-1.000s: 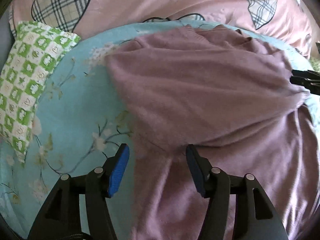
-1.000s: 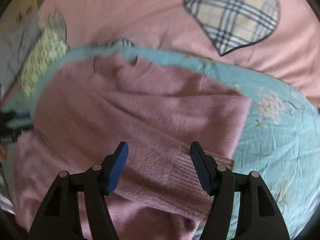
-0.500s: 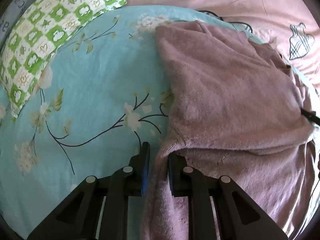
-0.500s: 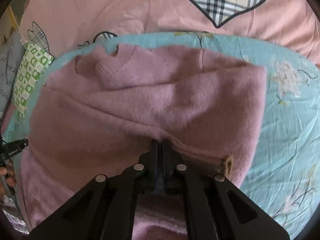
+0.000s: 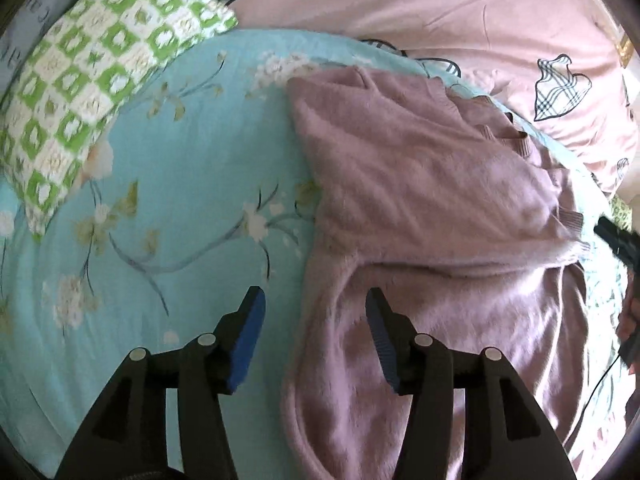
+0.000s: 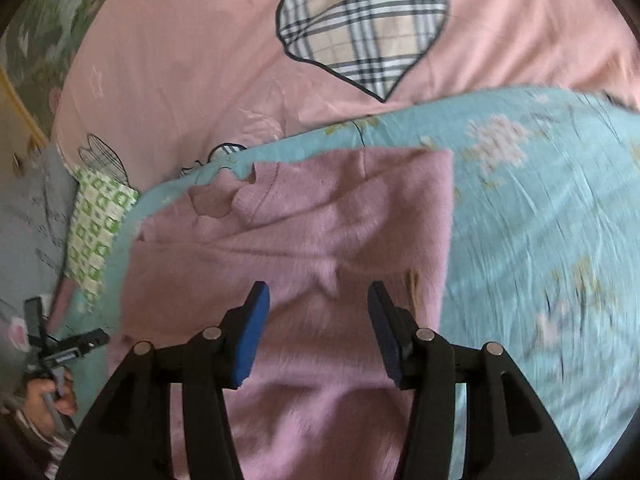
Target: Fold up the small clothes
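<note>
**Both tongs letting go of the half-folded sweater**

I am looking down on the mauve sweater (image 5: 420,184) lying flat on the floral blue sheet (image 5: 160,200); its upper part is folded, and the lower body is running back beneath both my tongs, long axis straight ahead of me; my left tongs (image 5: 316,332) are hanging over its left edge, one pad above the sheet, the other above the knit; my right tongs (image 6: 318,328) are hovering over the body near its right edge; both are about equally close. Both pairs have just been opening and are standing spread, nothing pinched between the pads. Ahead-left is lying a green checked pillow (image 5: 100,64); beyond, a pink quilt (image 6: 180,60).
</note>
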The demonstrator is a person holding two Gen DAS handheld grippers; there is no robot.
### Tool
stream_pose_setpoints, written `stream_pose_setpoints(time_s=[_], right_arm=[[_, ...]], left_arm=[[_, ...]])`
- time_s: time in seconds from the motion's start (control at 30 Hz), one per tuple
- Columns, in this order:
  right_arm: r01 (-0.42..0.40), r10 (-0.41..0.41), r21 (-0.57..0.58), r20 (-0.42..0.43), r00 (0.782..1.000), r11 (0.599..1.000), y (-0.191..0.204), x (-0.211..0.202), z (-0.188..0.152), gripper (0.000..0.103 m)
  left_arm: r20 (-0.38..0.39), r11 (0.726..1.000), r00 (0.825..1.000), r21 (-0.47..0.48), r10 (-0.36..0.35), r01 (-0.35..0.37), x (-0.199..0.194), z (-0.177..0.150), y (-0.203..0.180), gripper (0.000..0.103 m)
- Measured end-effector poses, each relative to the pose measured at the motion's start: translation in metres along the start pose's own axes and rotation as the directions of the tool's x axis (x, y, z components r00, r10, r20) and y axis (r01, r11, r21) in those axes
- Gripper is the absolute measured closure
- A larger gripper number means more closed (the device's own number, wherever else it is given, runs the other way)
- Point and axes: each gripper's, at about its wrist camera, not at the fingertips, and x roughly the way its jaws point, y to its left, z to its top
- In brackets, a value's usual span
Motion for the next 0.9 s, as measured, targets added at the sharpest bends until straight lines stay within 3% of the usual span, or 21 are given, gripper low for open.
stream_pose_setpoints(time_s=[0.07,0.3,0.5,0.6,0.7,0.77,0.8,0.87,0.9], right_arm=[[0.0,0.0,0.032,-0.012,1.0,0.999,-0.001,-0.013,-0.019,0.05],[0.02,-0.01,0.119,-0.081,0.997,0.993,0.002,-0.051,-0.092,0.049],[0.033,-0.021,0.097,-0.119,0.993,0.995,0.022,-0.077,-0.143,0.049],[0.039,-0.027,0.087,-0.135,0.991,0.995,0.03,-0.087,-0.164,0.049],[0.046,-0.032,0.096,-0.14,0.99,0.994,0.036,-0.099,-0.183,0.049],[0.056,-0.042,0.096,-0.14,0.989,0.994,0.039,-0.108,-0.193,0.049],[0.061,-0.047,0.095,-0.139,0.989,0.994,0.04,-0.112,-0.197,0.049],[0.072,-0.058,0.088,-0.149,0.987,0.993,0.04,-0.12,-0.208,0.048],[0.087,-0.074,0.08,-0.159,0.985,0.993,0.038,-0.125,-0.216,0.048]], left_arm=[[-0.041,1.0,0.999,-0.023,-0.018,0.018,0.0,-0.013,0.001,0.044],[-0.157,1.0,0.988,0.006,0.005,-0.004,-0.016,-0.074,-0.009,0.044],[-0.323,0.998,0.945,0.005,-0.054,0.059,-0.022,-0.139,-0.03,0.044],[-0.361,0.999,0.933,0.031,-0.007,0.019,-0.016,-0.165,-0.041,0.043],[-0.352,0.998,0.936,0.059,0.012,0.01,-0.018,-0.175,-0.043,0.045],[-0.339,0.995,0.941,0.096,0.01,0.024,-0.024,-0.182,-0.045,0.065],[-0.337,0.995,0.942,0.095,-0.004,0.038,-0.028,-0.186,-0.041,0.07],[-0.327,0.995,0.944,0.068,-0.046,0.072,-0.037,-0.194,-0.031,0.088],[-0.313,0.994,0.946,0.046,-0.081,0.1,-0.043,-0.198,-0.024,0.091]])
